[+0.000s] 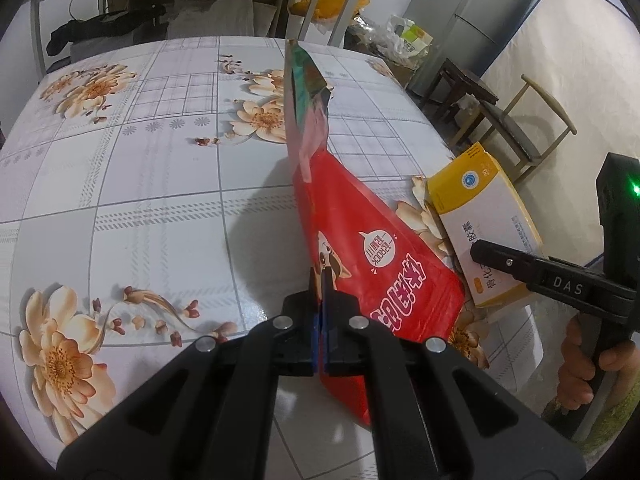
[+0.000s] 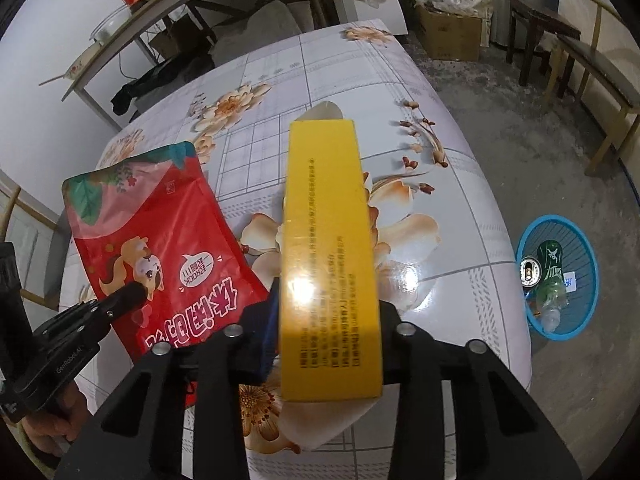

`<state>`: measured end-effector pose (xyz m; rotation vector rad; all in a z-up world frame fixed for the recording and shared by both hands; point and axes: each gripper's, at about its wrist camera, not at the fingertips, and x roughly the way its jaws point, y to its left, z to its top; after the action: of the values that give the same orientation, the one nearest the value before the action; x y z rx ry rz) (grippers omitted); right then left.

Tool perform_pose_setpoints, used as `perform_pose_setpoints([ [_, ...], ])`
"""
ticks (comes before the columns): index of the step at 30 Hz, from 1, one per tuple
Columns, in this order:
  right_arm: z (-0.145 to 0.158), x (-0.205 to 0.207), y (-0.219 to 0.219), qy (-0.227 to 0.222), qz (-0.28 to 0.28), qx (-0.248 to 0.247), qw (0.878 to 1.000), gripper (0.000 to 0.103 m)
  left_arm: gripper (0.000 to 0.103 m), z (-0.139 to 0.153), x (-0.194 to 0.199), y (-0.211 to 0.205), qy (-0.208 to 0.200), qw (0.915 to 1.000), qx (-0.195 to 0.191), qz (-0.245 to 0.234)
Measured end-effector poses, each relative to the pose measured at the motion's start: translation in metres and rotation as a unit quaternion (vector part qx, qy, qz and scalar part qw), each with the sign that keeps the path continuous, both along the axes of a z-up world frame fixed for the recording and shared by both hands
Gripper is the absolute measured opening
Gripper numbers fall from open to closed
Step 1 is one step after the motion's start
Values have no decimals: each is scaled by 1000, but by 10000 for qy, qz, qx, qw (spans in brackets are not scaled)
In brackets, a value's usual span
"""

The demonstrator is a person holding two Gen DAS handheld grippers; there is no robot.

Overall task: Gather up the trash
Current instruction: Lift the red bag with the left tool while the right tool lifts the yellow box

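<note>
Left gripper (image 1: 322,320) is clamped tight on the bottom edge of the red pouch (image 1: 360,248), which stands up edge-on above the table (image 1: 140,184) and tilts away toward the far side. Over on the right, the right gripper (image 2: 328,344) has its jaws pressed on the sides of the yellow box (image 2: 328,248), narrow yellow face up, one end flap hanging open toward the camera (the far flap is open too). The two items sit just beside each other, pouch left of box, with the left gripper's finger (image 2: 128,294) lying across the pouch's print. Beneath them, a glossy tablecloth with a grey grid and peach flowers. Off the table's right edge, down on the concrete floor, a blue basket (image 2: 588,280) already holds a can (image 2: 530,272) and a green bottle (image 2: 554,276). Further back: a cardboard carton (image 2: 448,32), wooden chairs (image 2: 600,72), a shelf (image 2: 132,28) with jars.
</note>
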<state>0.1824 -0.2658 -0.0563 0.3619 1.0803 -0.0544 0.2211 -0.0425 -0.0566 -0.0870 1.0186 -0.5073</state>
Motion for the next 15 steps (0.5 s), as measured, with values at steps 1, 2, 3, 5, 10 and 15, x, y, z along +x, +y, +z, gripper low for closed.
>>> perform_pose_setpoints([
  [1,0,0,0,-10,-13,6,10000,30,0,1,-1,0,-6,10000,-4,7],
  [2,0,-1,-1,-19,-30,1,10000,30,0,1,0,0,-10,10000,-4,11],
  [3,0,-1,-1,-30,-43,-2,10000,29,0,2,0,1,-21,10000,1,14],
  [5,1,-2,-3,-54,-62,15,10000,29,0,3,-1,0,-66,10000,28,19],
  [10,4,-4,-5,-113,-102,26,9999,29,0,7,-4,-1,-131,9999,25,11],
  [15,7,-5,-7,-163,-131,46,9998,29,0,15,-7,-1,-219,9998,-22,-10],
])
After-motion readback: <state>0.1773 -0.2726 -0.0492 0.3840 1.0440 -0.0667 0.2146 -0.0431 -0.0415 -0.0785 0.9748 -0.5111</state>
